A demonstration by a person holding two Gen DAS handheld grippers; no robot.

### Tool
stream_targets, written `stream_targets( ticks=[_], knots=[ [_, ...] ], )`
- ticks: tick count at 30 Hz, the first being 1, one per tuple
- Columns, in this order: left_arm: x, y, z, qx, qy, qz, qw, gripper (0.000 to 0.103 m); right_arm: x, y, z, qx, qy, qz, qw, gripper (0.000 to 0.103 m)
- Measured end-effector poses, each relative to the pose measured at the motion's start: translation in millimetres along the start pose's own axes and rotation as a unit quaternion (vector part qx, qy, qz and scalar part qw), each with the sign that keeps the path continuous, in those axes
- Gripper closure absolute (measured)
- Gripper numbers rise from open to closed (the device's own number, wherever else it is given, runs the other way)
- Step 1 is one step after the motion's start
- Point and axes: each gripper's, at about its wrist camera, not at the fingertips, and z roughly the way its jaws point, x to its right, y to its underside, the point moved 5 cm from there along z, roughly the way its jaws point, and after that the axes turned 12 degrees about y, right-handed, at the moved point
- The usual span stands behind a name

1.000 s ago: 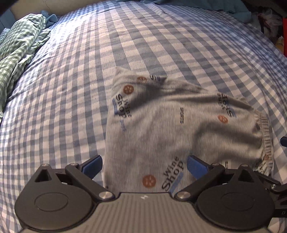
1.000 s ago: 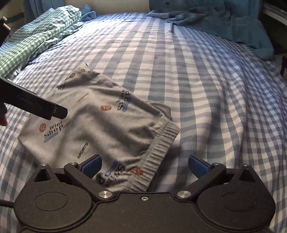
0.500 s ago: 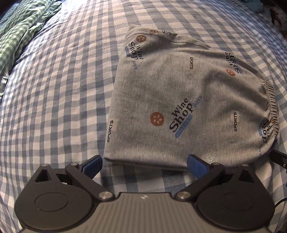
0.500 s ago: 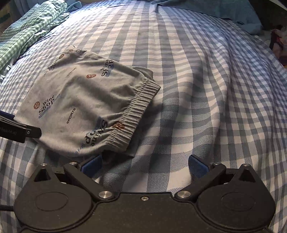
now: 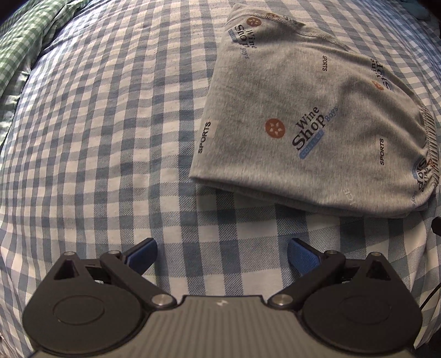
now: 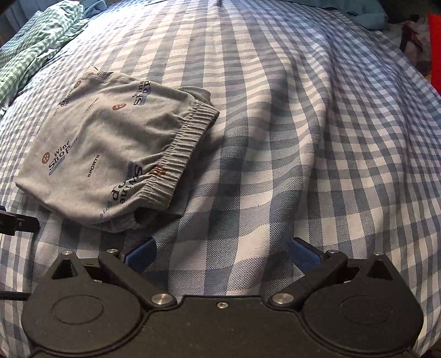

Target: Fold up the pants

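Note:
The grey printed pants lie folded into a compact bundle on the blue checked bed sheet. They also show in the right wrist view, with the elastic waistband facing right. My left gripper is open and empty, just short of the bundle's near folded edge. My right gripper is open and empty, to the right of the bundle's near corner. A tip of the left gripper shows at the right wrist view's left edge.
A green checked cloth lies crumpled at the bed's far left. A teal cloth lies at the far right. A red object and clutter stand beside the bed on the right.
Both grippers have pulled back from the pants and to the near side. The pants now lie flat and untouched, farther from both sets of fingers.

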Motion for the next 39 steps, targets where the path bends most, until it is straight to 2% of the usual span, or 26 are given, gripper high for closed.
stream_targets(
  ticks=[6,15,24,27,31,39],
  knots=[
    [-10.1,17.6,-1.9,-0.018,-0.001,-0.016,0.9997,0.000,4.3,5.9,5.6,-0.024,-0.001,0.013,1.000,0.001],
    [-24.4,33.3,-10.4,-0.033,-0.006,-0.014,0.9994,0.000,14.5,12.0,9.4,-0.047,0.004,0.025,0.999,0.001],
    [-44.9,21.9,-25.8,-0.043,-0.013,-0.008,0.9990,0.000,37.5,7.7,10.3,-0.062,0.030,0.024,0.997,0.001],
    [-50.0,10.4,-35.9,-0.031,-0.013,-0.006,0.9994,0.000,45.5,-5.3,7.4,-0.045,0.034,0.029,0.998,0.001],
    [-51.9,-16.4,-51.4,0.004,-0.011,0.004,0.9999,0.000,46.8,-37.9,5.5,-0.005,0.006,0.032,0.999,0.001],
    [-42.7,-75.4,-69.2,0.053,-0.005,0.034,0.9980,0.000,31.7,-105.1,16.4,0.036,-0.002,-0.030,0.999,0.001]
  ],
)
